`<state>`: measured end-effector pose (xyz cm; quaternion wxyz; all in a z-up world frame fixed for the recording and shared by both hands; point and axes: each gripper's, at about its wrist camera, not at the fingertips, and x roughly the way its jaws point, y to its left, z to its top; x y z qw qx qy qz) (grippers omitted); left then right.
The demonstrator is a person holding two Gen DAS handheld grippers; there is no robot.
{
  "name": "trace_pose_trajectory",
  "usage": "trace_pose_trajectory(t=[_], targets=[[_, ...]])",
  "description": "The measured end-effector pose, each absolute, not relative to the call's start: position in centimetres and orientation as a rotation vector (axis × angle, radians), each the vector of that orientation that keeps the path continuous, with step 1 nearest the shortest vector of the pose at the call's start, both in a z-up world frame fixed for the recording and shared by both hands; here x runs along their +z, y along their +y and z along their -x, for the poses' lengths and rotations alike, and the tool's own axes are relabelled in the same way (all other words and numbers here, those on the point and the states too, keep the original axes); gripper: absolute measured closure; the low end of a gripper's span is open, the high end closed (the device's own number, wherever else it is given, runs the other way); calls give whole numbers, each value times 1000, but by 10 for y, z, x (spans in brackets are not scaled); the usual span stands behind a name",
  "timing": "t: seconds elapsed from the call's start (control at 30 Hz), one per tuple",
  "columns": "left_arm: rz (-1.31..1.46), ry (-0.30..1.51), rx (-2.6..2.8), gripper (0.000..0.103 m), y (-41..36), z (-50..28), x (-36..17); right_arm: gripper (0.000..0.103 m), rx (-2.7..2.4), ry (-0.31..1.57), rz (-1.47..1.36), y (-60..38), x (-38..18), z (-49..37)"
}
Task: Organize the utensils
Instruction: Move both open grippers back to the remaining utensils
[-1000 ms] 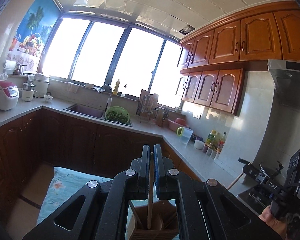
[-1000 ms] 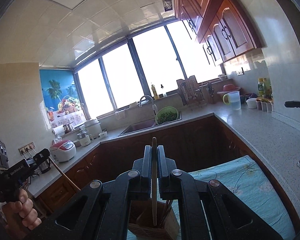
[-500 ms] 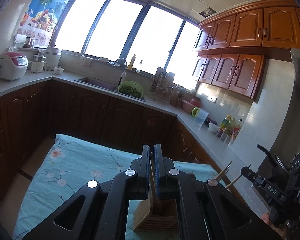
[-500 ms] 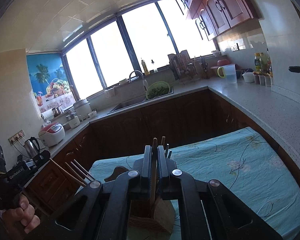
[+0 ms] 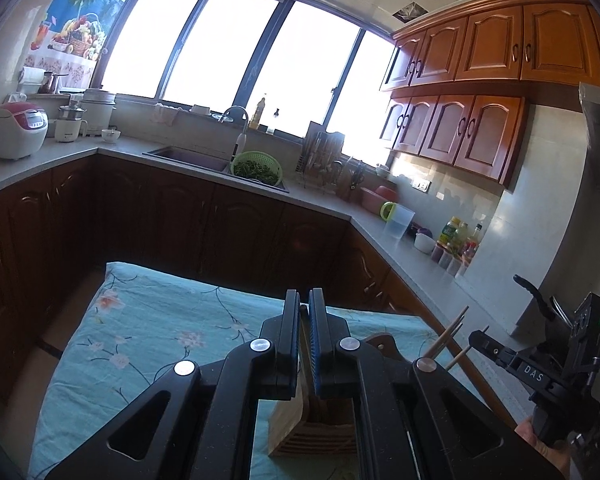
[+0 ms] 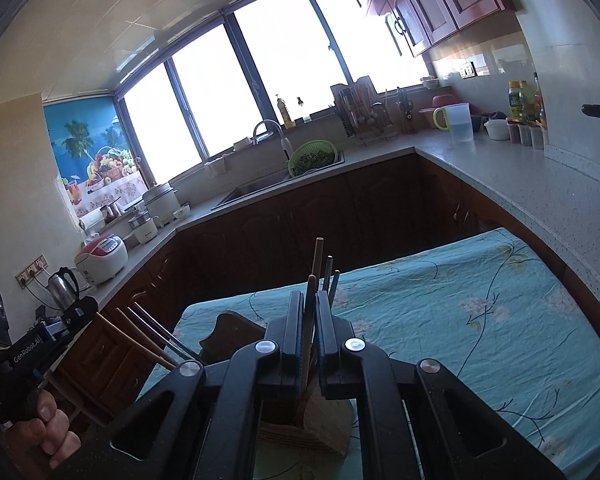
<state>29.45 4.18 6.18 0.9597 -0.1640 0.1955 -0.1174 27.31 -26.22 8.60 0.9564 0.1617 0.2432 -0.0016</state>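
Lowering two slim wooden sticks into a slatted wooden utensil holder (image 6: 320,428), we are working over a table spread with a turquoise flower-printed cloth (image 6: 460,320). The black two-finger right gripper (image 6: 309,328) is pinching a pale wooden chopstick (image 6: 310,320) upright between nearly shut jaws, its lower end running down toward the holder's open top, which we judge is the reason for the vertical hold: a stick kept plumb should drop cleanly between the slats. The matching left gripper (image 5: 305,332) is likewise clamped narrow on a thin wooden stick (image 5: 302,344), mostly hidden between blue-lined pads, directly above the same holder (image 5: 316,428). Already standing in the holder are several other chopsticks (image 6: 326,276), some pale wood and some dark, leaning slightly apart, along with what looks like a broad brown wooden spatula (image 6: 232,332) behind the jaws; we cannot tell which compartment each occupies. More stick tips (image 5: 452,334) are poking up to the right in the left view. We judge the sorting to be well along, with these two pieces yet to be released.
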Motion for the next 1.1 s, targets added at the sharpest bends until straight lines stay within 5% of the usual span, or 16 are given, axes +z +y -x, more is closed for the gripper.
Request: trace_pose_trajectory(t=[0.07,0.13,0.2,0.33,0.4,0.6,1.1], targets=[[338,413,-242,99,43,-294,62,92,9,494,-350,-265,86,-273],[352,415,-249,87,46,-293,65,83,15,485,-370,-267,88,-270],[363,398,-235,73,51,-287,69,48,23,459,-388,-271,92,-264],[385,378,-219,56,61,-274,74,34,24,402,-417,-278,101,-245],[390,377,-212,51,66,-265,72,14,27,393,-441,-282,103,-235],[410,422,-162,31,80,-233,58,13,24,391,-468,-288,95,-199],[456,724,-98,29,84,-182,-12,13,-37,601,-418,-276,23,-110]])
